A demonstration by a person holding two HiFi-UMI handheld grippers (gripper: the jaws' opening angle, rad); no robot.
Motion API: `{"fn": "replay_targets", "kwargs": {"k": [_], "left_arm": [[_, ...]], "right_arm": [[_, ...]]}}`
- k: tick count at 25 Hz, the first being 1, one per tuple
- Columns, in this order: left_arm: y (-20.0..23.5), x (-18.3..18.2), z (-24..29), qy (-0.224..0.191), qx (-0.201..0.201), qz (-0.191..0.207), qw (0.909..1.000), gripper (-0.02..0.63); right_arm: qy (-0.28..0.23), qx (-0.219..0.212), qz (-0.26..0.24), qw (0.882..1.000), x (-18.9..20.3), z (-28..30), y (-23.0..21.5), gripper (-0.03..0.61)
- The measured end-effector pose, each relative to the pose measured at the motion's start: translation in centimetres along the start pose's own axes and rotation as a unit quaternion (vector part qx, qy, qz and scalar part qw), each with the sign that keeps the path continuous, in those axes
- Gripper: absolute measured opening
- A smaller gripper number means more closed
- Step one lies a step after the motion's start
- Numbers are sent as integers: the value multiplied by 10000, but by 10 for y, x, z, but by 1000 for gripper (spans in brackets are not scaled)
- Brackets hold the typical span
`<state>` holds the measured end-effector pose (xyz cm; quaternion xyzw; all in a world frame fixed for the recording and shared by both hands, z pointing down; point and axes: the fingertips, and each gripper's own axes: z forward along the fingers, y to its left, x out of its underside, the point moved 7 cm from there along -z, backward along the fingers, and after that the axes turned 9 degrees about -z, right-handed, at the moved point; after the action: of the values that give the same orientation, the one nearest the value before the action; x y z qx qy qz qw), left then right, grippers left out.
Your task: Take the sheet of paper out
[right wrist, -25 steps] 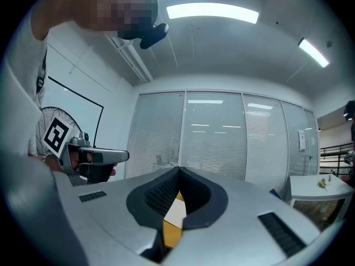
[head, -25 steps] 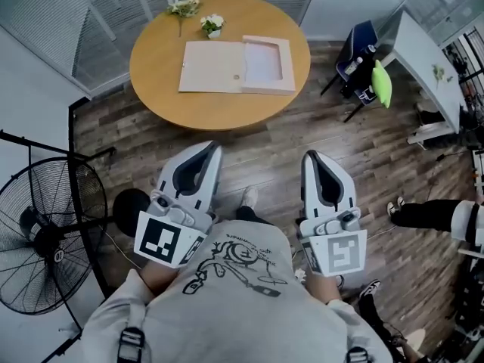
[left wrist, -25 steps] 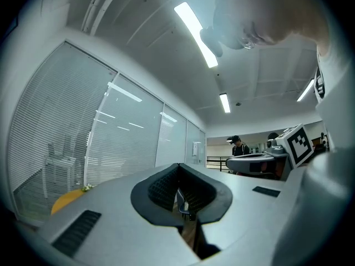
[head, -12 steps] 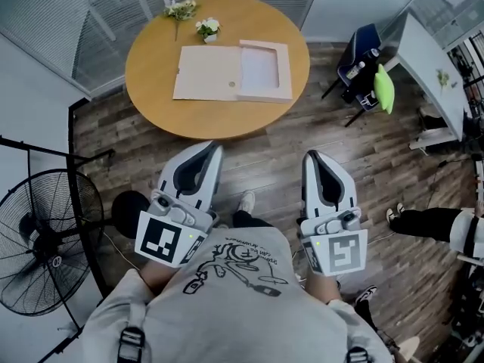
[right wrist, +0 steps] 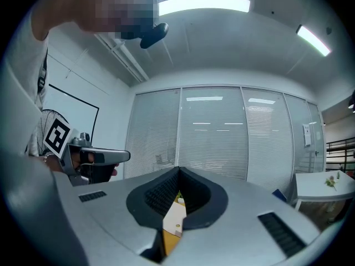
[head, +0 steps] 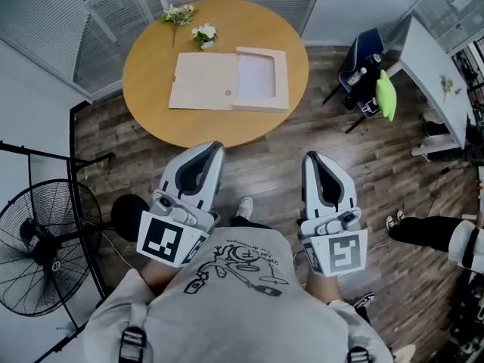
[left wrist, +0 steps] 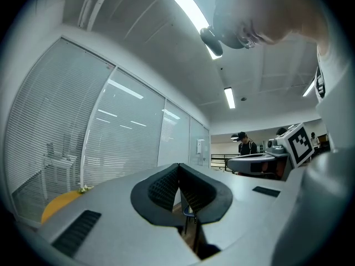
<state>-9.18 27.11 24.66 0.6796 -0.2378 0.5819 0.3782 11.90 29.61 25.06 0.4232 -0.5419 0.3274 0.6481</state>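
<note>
Black square markers [head: 162, 242] tag left gripper [head: 217, 147] and right gripper [head: 309, 156]; shirt print [head: 238, 267] illegible.

I wear a grey shirt [head: 227, 316] with a black line drawing. By the shirt's left side, my left claw [head: 214, 148] is pale grey with black ribbed pads [left wrist: 163, 187] and a black-and-white marker cube [head: 168, 240]. By its right side, my right claw [head: 311, 157] matches.

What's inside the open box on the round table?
A white sheet of paper lies flat in the tray of the box. Anything beneath it is covered.
</note>
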Motion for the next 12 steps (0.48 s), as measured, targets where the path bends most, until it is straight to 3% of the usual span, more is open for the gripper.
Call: {"fn": "replay_targets", "kwargs": {"k": [12], "left_arm": [[-9, 3, 35, -12, -135, 78, 9999, 20]], "right_arm": [[10, -166, 21, 9999, 9, 11, -38, 8]]}}
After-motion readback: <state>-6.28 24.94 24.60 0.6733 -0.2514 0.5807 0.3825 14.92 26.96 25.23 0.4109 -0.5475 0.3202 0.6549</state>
